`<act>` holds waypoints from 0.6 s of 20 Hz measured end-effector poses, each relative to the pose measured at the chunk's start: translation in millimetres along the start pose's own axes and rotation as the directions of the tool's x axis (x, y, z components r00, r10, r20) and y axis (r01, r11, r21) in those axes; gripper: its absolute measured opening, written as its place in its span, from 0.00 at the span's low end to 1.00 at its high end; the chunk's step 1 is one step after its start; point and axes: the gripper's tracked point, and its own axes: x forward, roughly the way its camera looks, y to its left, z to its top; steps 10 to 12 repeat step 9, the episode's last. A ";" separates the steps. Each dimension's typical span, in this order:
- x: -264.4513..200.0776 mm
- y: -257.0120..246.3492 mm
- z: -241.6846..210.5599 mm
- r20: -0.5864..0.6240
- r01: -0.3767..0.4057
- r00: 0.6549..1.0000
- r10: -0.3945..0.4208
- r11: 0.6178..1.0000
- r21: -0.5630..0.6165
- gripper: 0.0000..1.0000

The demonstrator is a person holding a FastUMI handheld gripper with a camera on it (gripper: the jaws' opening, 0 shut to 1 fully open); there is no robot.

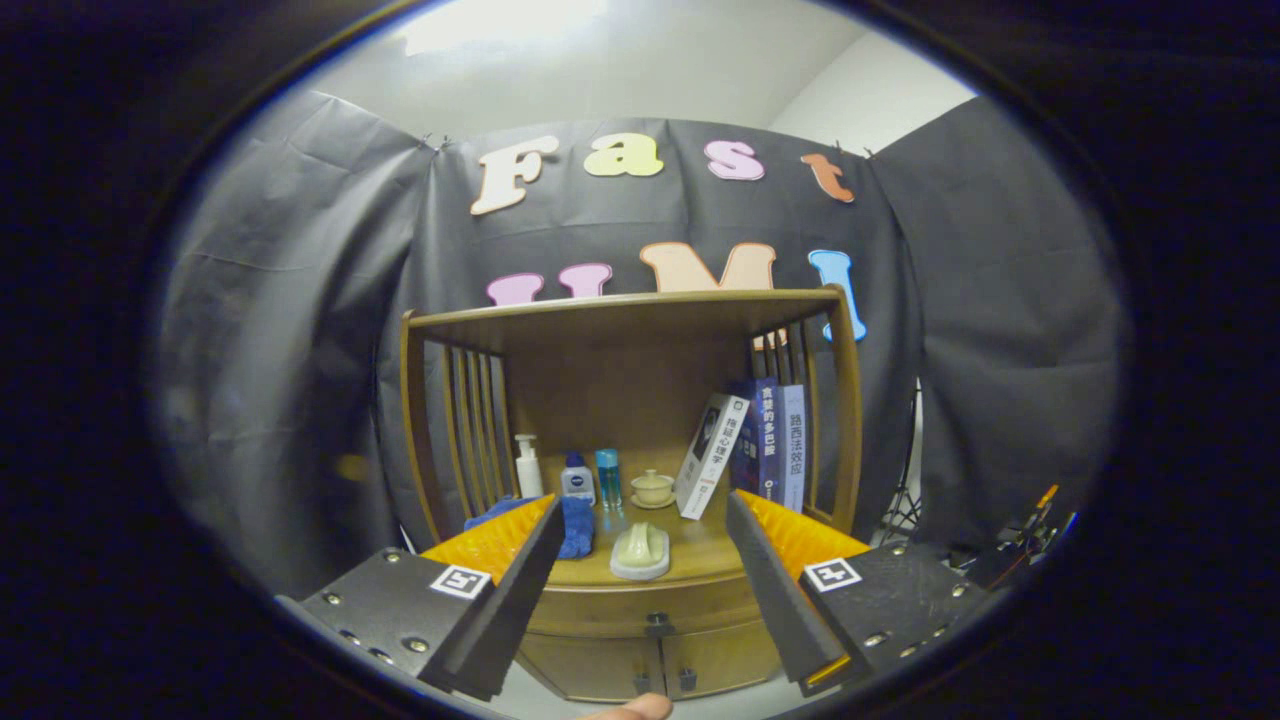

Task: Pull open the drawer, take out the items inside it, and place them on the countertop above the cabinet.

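Tool (640, 520) released, fingers wide apart; drawer (640, 606) shut (long axis sideways), front facing tool.

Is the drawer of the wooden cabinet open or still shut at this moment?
Shut. The drawer front sits flush with the cabinet, its handle untouched; the open claw holds nothing.

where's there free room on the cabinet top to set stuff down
With the gripper open and back from the cabinet, bare wood on the countertop lies right of the pale dish, before the leaning book. The back left is crowded with bottles, a cup and a blue cloth.
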 end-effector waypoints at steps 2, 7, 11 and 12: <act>-6.7 -2.5 5.1 0.015 0.001 1.000 -0.001 1.000 0.000 0.98; -20.8 -14.8 6.2 0.015 0.024 1.000 -0.023 1.000 -0.019 0.98; -23.2 -19.2 5.0 0.015 0.031 0.999 -0.030 0.999 -0.016 0.98; -23.2 -19.2 5.0 0.015 0.031 0.999 -0.030 0.999 -0.016 0.98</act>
